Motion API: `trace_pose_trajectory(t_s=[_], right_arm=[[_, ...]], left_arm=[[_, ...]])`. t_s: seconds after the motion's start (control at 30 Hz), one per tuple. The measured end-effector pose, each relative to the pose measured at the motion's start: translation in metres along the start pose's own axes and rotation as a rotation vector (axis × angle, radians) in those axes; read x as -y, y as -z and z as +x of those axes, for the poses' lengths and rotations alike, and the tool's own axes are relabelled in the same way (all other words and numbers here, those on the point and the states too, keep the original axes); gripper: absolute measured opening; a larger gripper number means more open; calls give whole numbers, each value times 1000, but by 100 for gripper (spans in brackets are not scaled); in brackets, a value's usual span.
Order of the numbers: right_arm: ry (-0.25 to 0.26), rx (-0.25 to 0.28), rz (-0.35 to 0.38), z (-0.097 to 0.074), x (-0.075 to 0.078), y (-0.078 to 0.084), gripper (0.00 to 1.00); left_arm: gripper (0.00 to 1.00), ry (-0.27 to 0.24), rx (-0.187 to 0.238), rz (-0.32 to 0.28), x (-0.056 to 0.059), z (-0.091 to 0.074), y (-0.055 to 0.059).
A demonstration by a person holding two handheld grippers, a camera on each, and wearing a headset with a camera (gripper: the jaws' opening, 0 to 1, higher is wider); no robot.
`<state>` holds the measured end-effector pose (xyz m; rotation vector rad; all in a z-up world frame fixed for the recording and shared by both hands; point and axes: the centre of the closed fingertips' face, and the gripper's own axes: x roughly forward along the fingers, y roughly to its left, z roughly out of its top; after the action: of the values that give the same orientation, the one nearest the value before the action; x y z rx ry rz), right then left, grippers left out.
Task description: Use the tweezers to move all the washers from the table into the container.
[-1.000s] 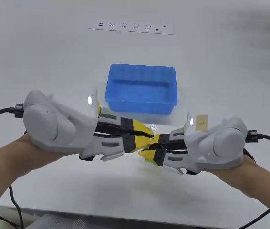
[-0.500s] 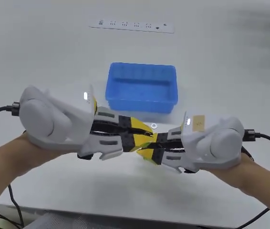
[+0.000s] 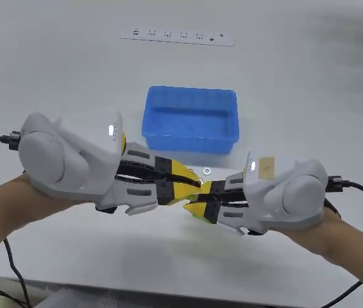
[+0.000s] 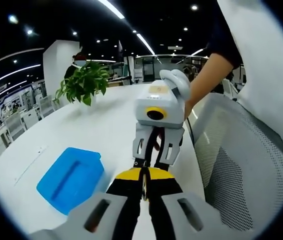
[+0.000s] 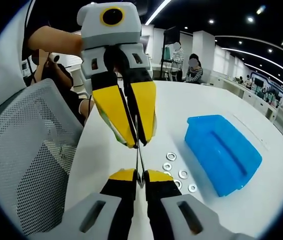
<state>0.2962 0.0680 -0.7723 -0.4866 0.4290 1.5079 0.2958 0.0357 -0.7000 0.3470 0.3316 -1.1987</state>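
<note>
Tweezers of thin metal [image 5: 139, 157] bridge the left gripper [image 4: 144, 175] and right gripper [image 5: 140, 176], both clenched on them; small silvery washers [image 5: 183, 174] lie just beyond, beside the blue plastic container [image 5: 221, 152].

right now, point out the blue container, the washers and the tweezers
blue container [image 3: 188, 142]: head view, front wall
washers [image 5: 170, 156]: right gripper view, the farthest one
tweezers [image 5: 139, 159]: right gripper view, thin bare stretch

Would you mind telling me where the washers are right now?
The washers lie on the white table; in the right gripper view they sit just right of the right gripper and left of the blue container.
</note>
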Motion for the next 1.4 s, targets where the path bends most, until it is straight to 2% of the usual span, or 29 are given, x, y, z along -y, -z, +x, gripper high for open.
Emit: trace_pose_trajectory(t_s=[0.17,0.3,0.63,0.83,0.97,1.13,1.27,1.4], right_arm=[[4,-10,-18,2,-2,-2,8],[4,-14,-22,4,-4,-4,9],[16,-2,48,3,1,-11,14],[30,-39,53,1,3,1,20],[48,-43,72,-2,6,7,24],[71,-67,67,-6,13,16,26],[98,-53,106,-10,21,17,30],[103,-60,116,-13,22,21,32]], left_arm=[[5,-1,-9,34,2,-4,2],[4,-12,-5,29,2,-8,3],[4,-50,30,15,-5,-16,-1],[4,-59,39,-1,-14,-15,-1],[4,-67,47,2,-21,-15,-4],[4,-75,49,-2,-28,-17,-1],[4,-75,40,2,-30,-17,3],[4,-85,57,-7,-33,-17,0]])
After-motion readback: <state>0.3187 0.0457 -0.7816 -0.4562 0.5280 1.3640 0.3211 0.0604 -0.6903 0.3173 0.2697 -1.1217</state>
